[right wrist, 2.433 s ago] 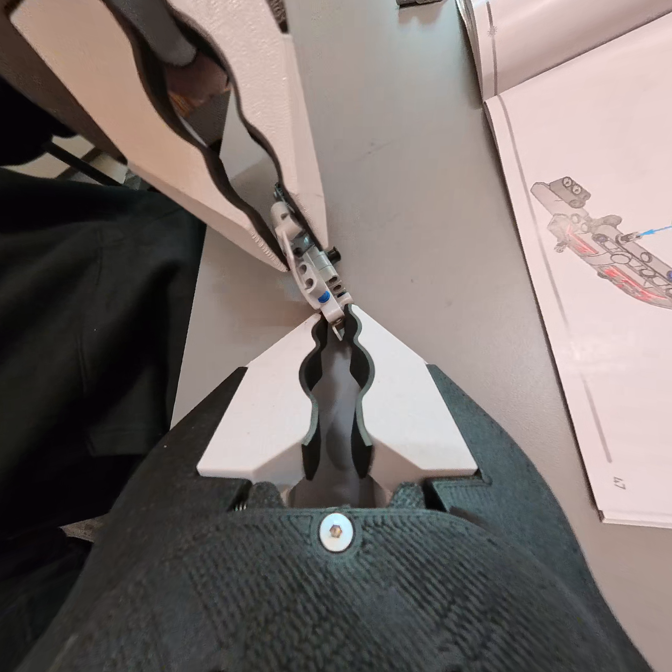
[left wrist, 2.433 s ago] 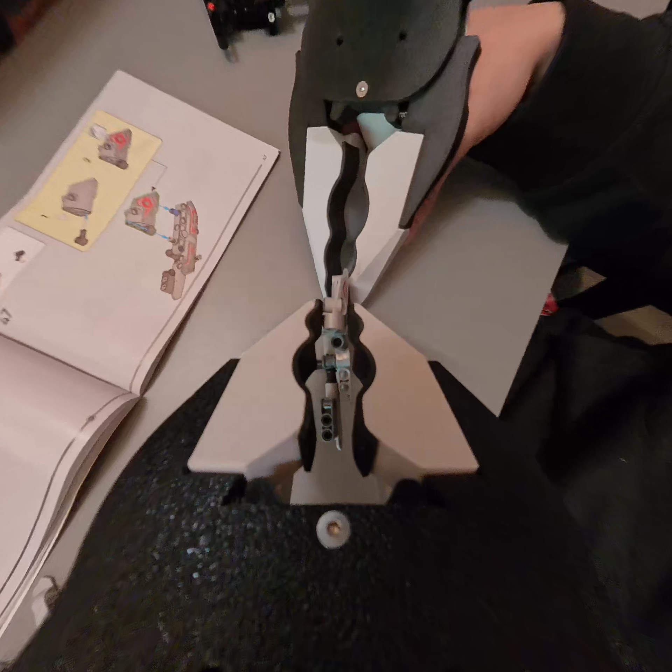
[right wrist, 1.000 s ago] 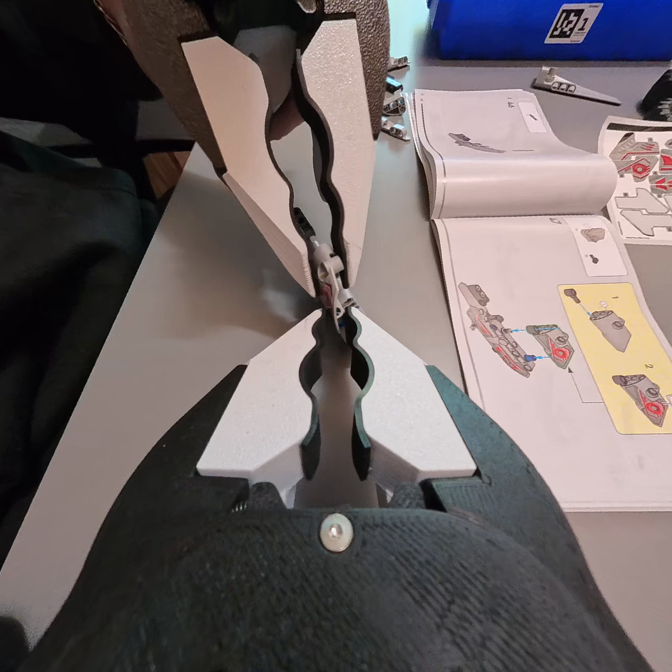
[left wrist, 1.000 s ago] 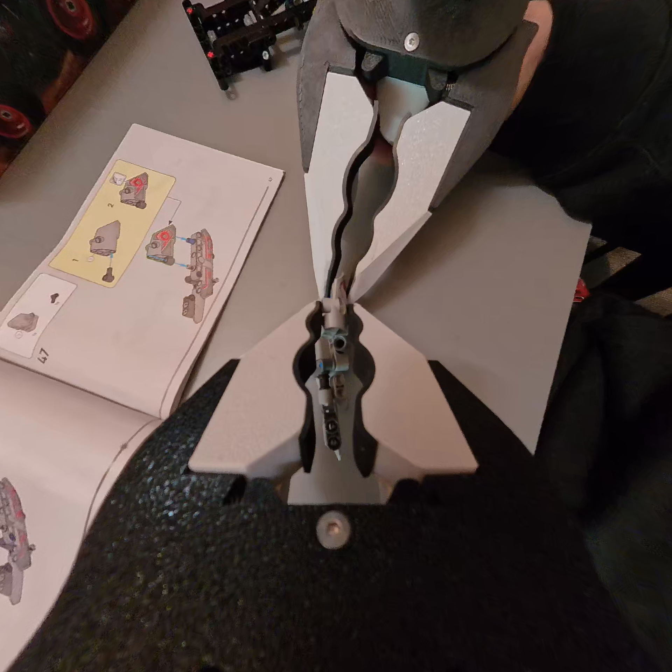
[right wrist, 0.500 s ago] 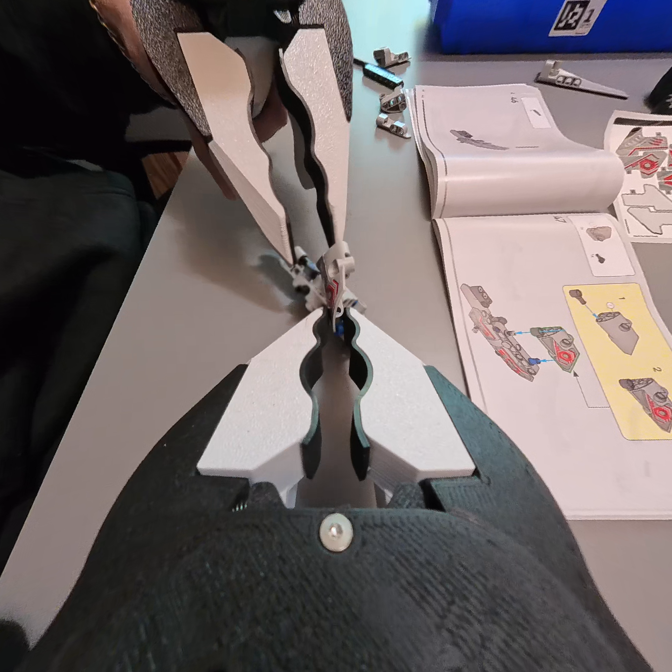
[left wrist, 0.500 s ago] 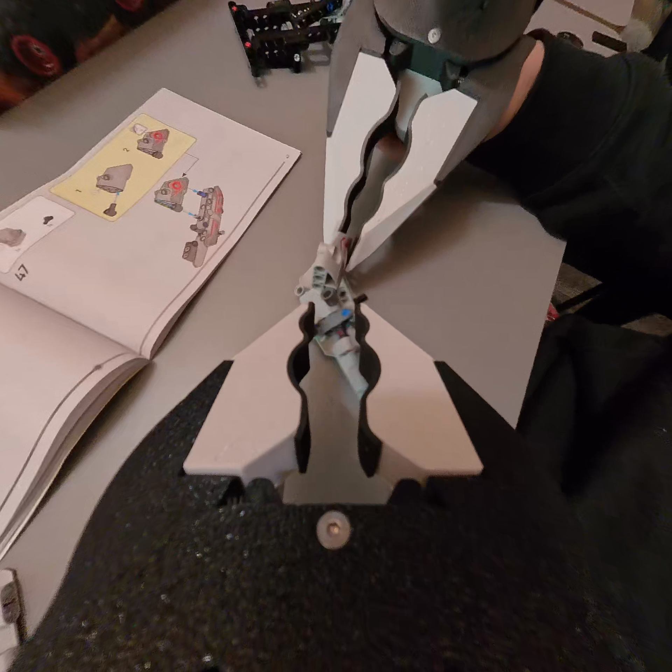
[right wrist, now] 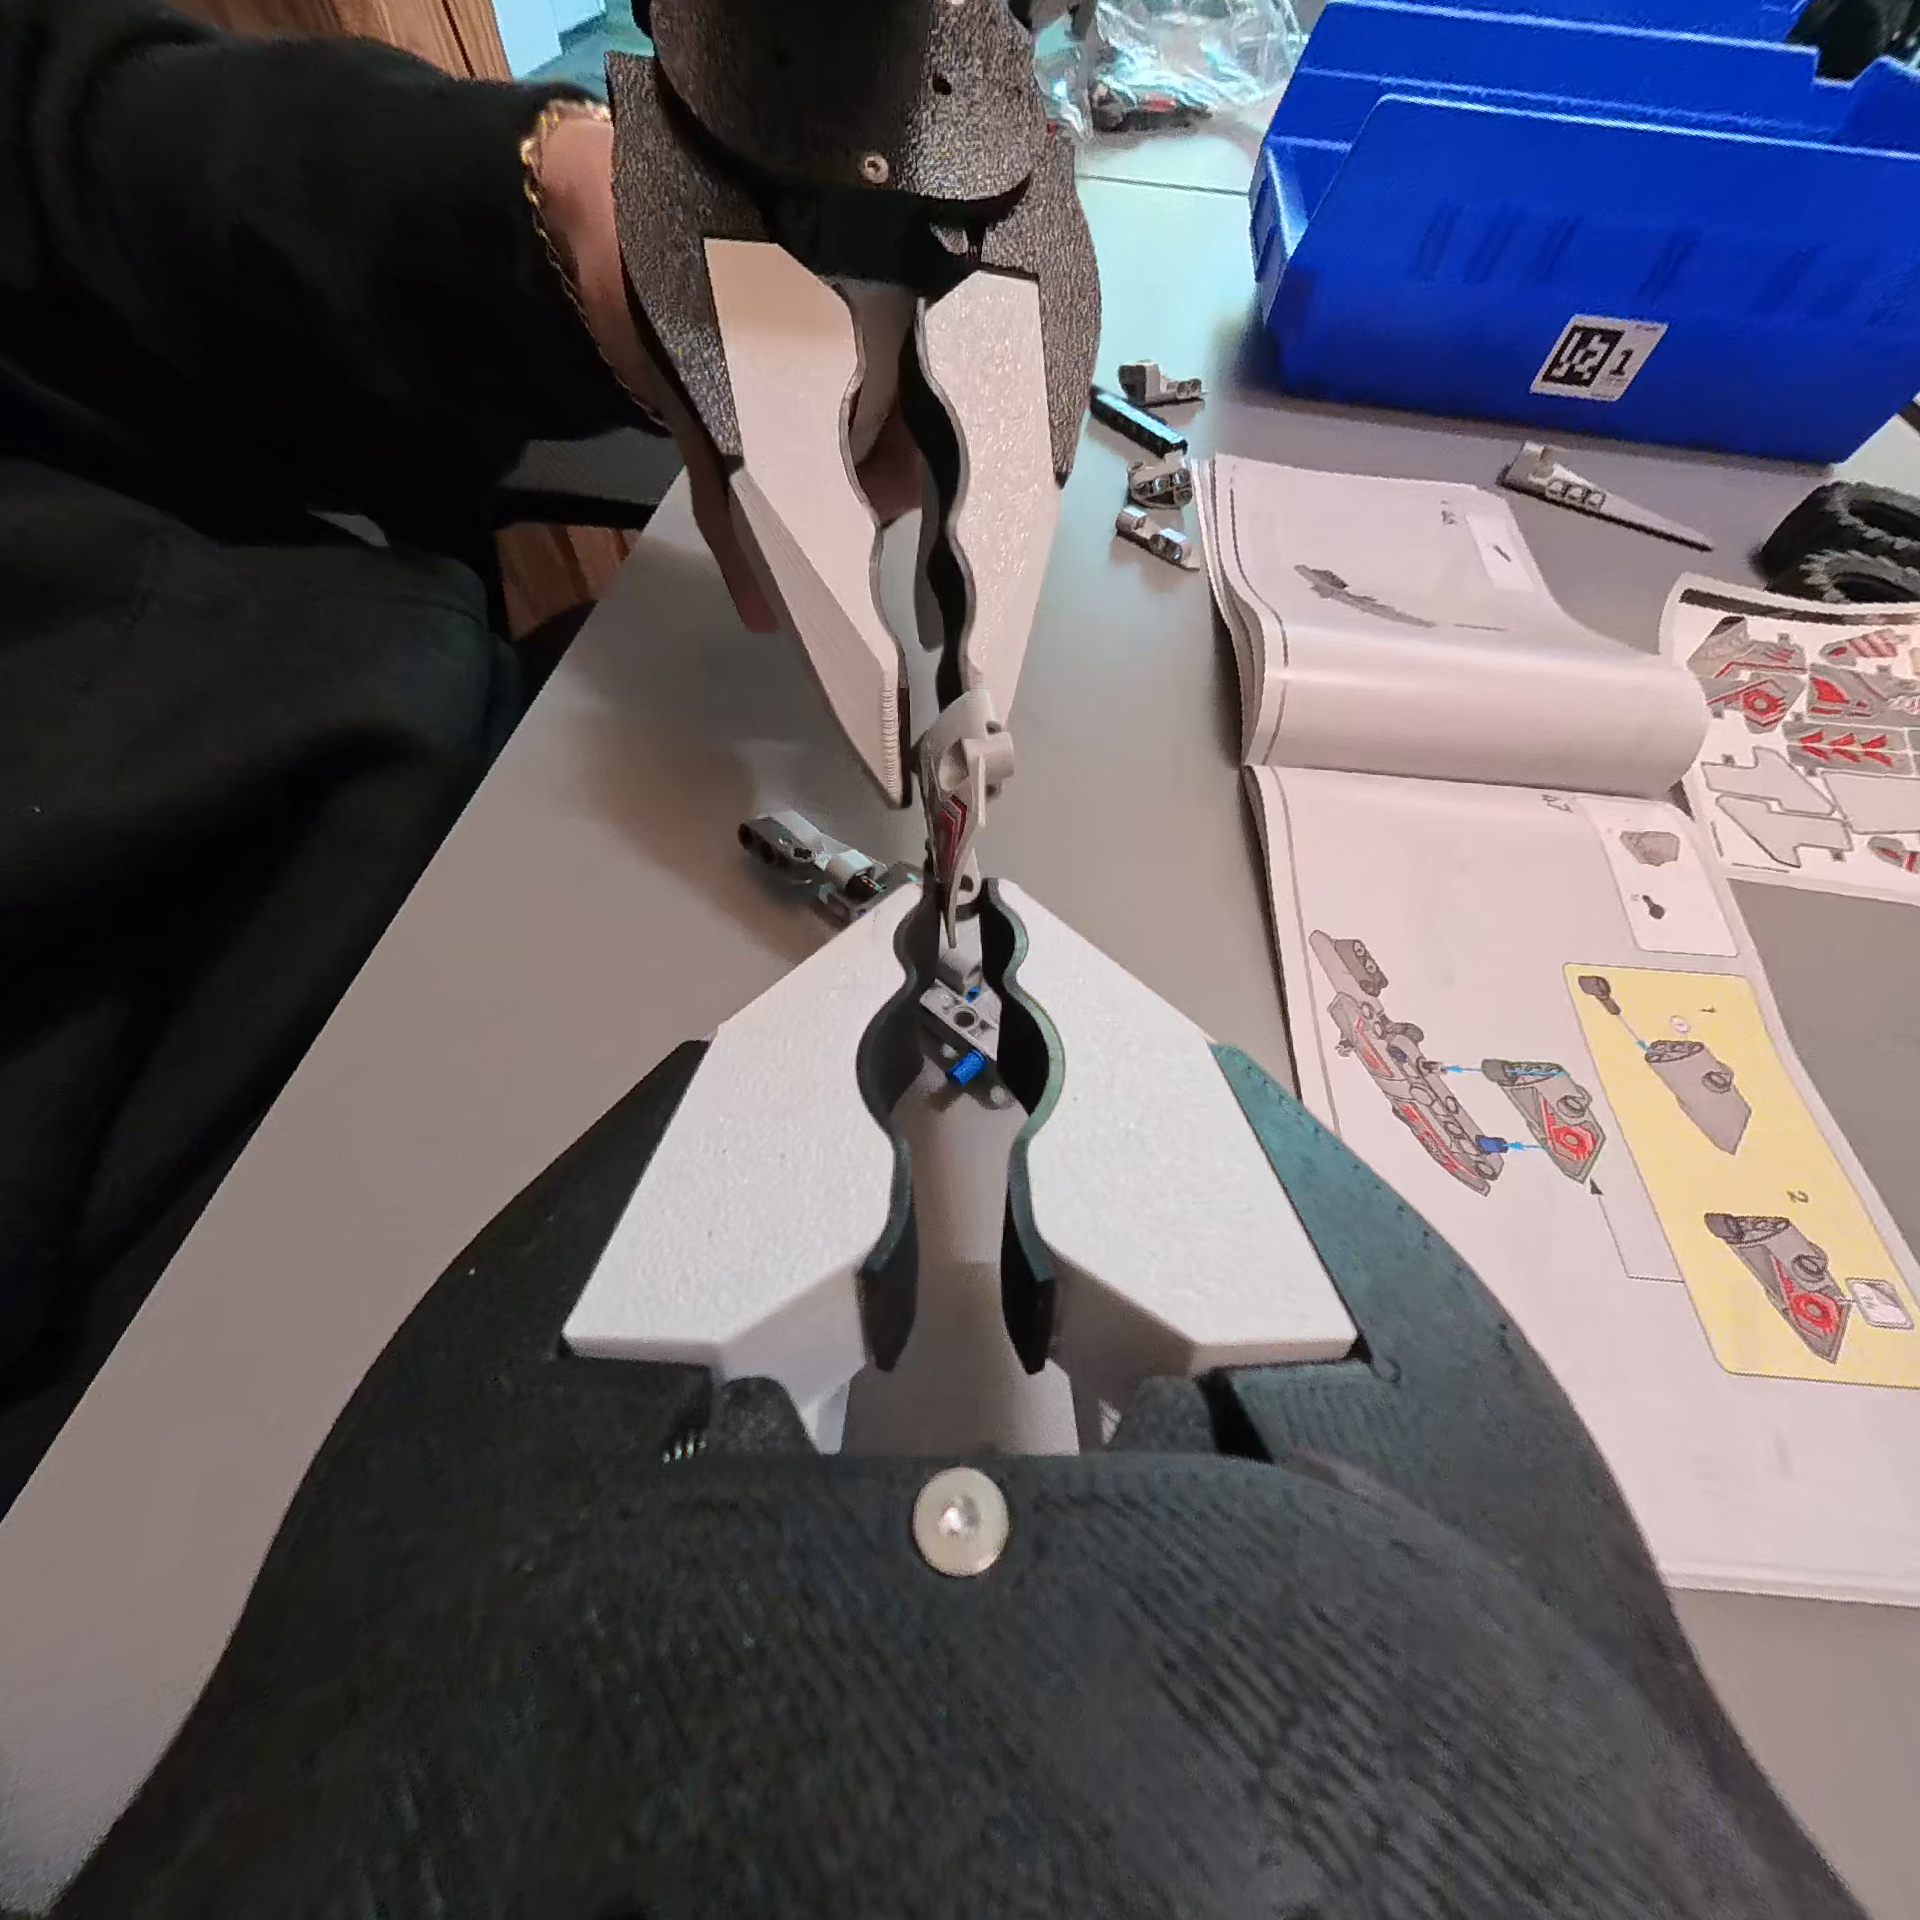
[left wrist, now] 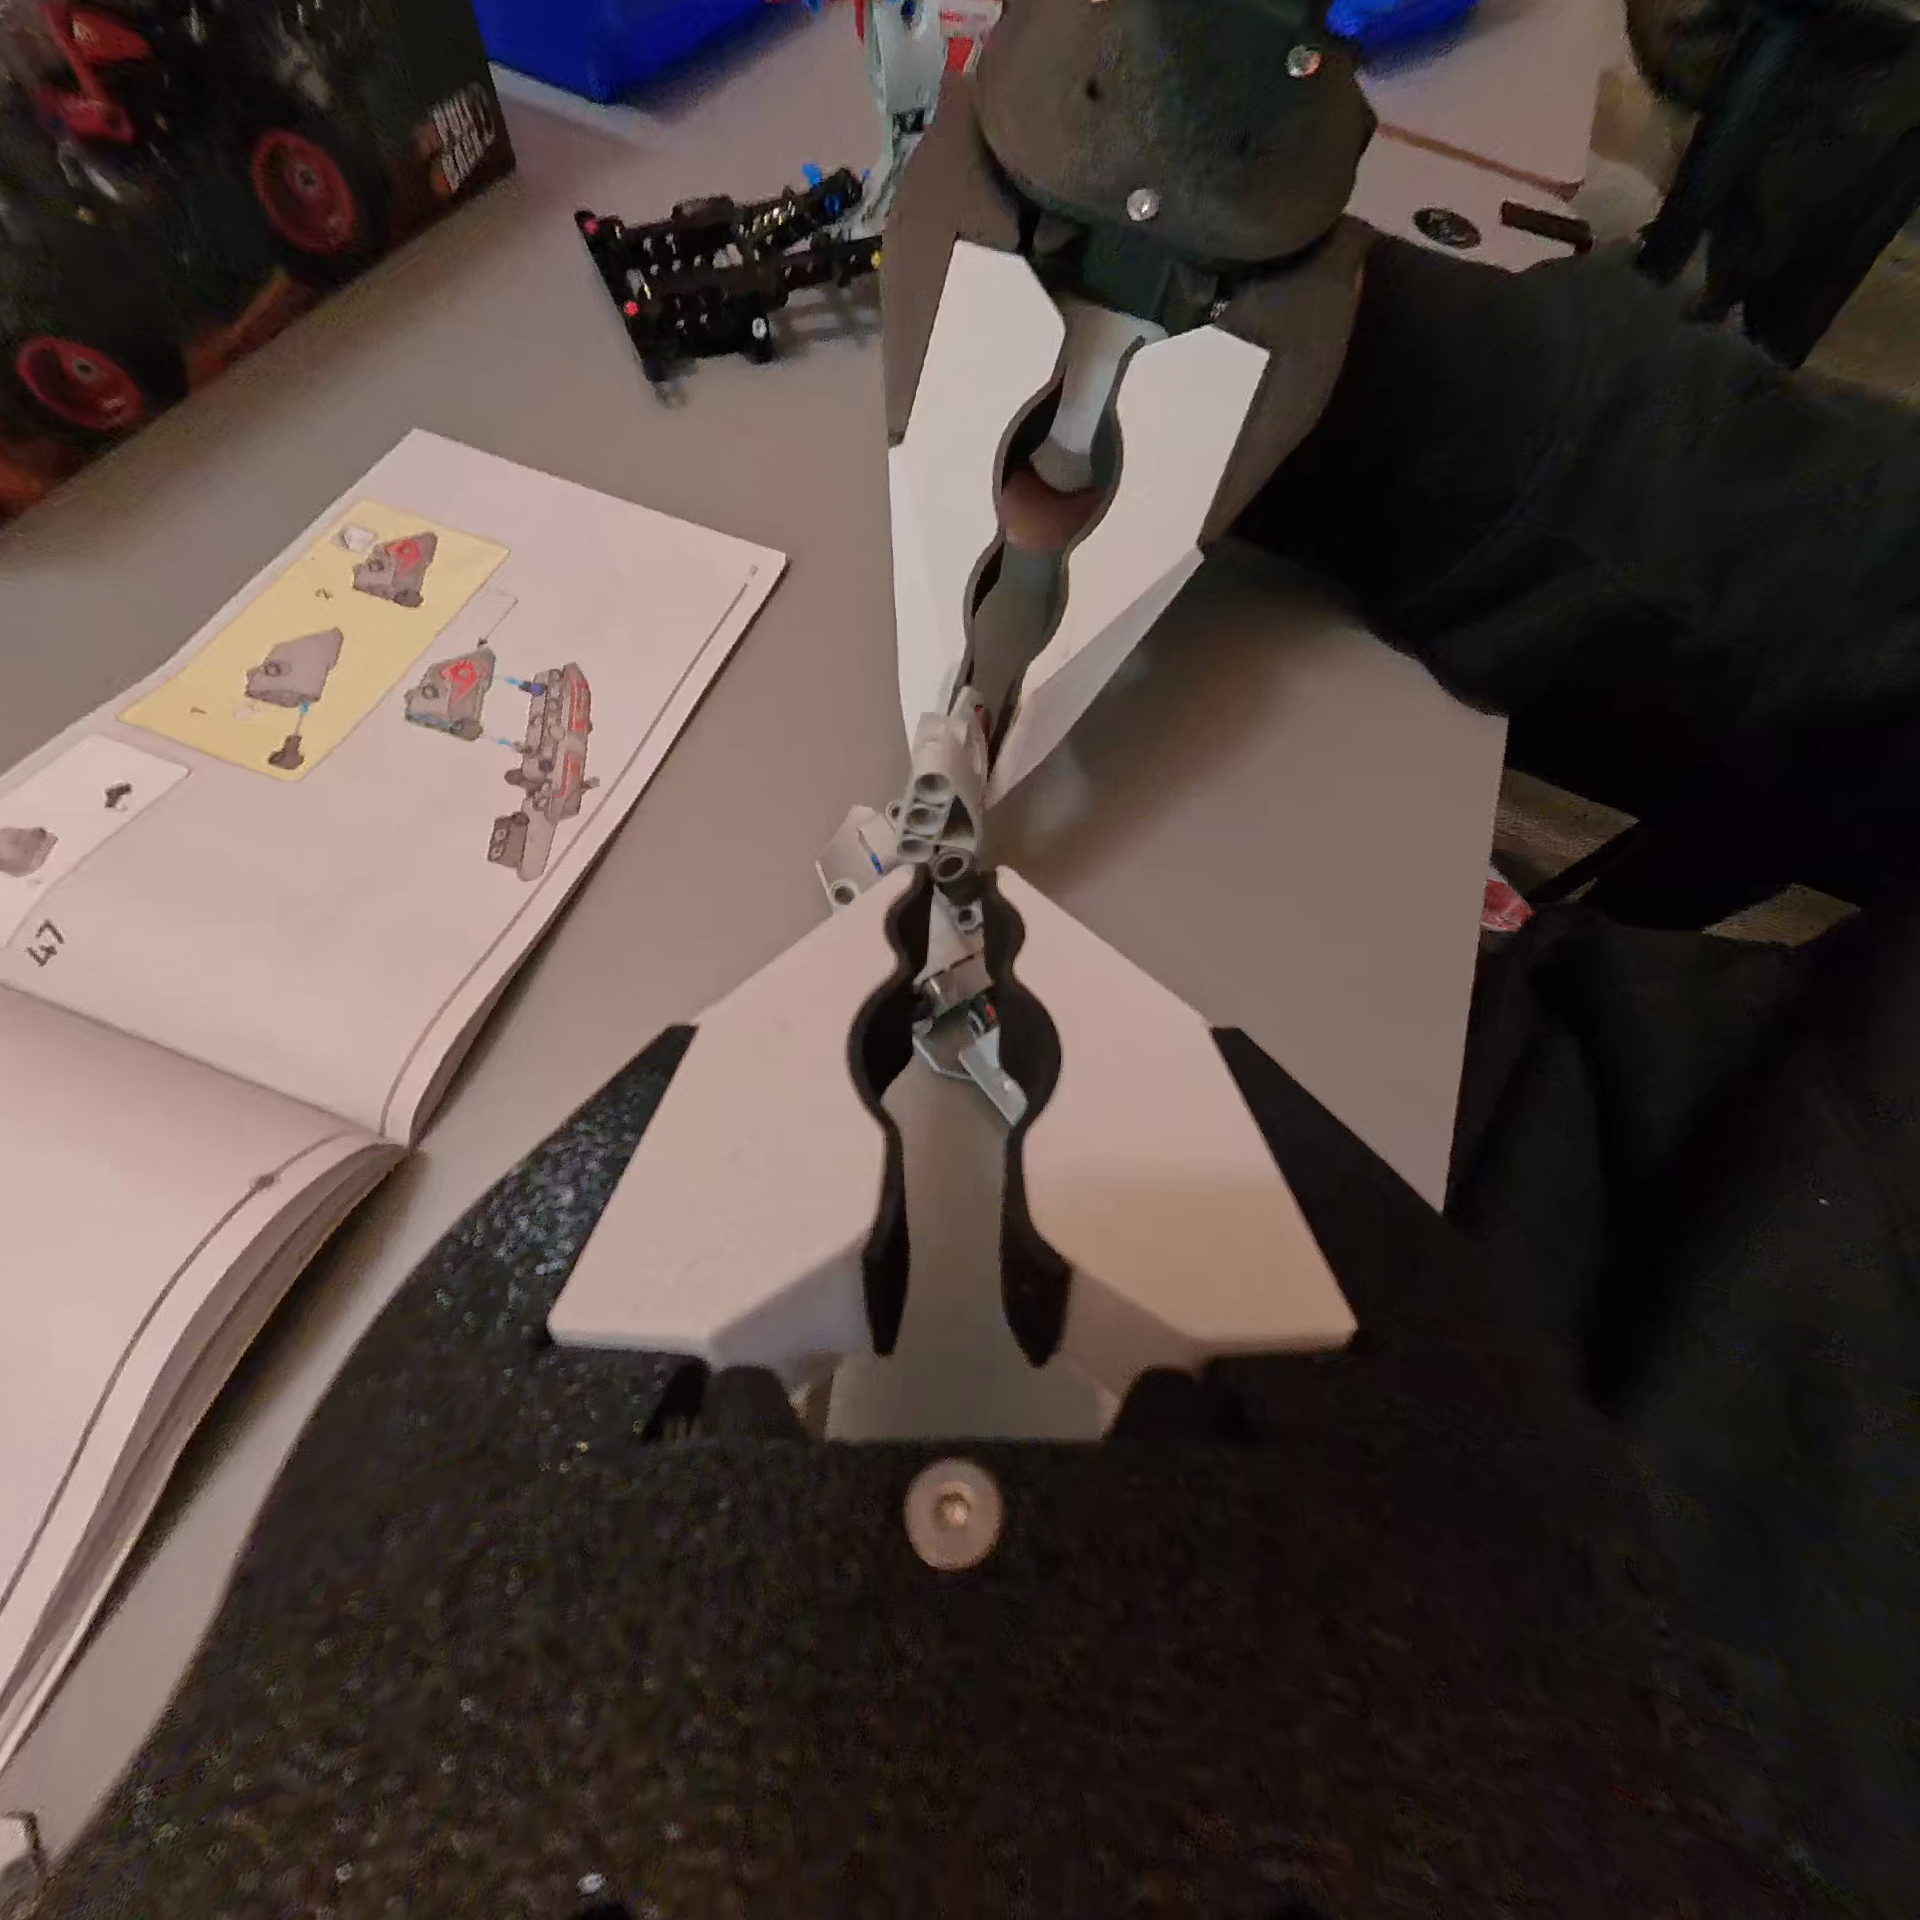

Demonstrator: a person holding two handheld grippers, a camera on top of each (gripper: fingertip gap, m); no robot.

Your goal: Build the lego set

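Note:
A small grey lego assembly with a red-stickered panel hangs just above the grey table, held from both ends. My left gripper is shut on its near end, with grey parts showing between the fingers. My right gripper is shut on the other end, where a blue pin shows. The two grippers face each other tip to tip: the right gripper comes in from the top of the left wrist view. A small grey and black part sticks out sideways at the joint; I cannot tell whether it is attached.
The open instruction booklet lies beside the grippers and also shows in the right wrist view. A black frame build stands behind it. A blue bin, a sticker sheet, loose grey parts and a black tyre lie at the back. The table edge is close.
Both grippers have tilted up and drawn slightly apart while still holding the assembly. More of the assembly now shows between the tips, and it has turned so the red-stickered panel faces the right wrist camera.

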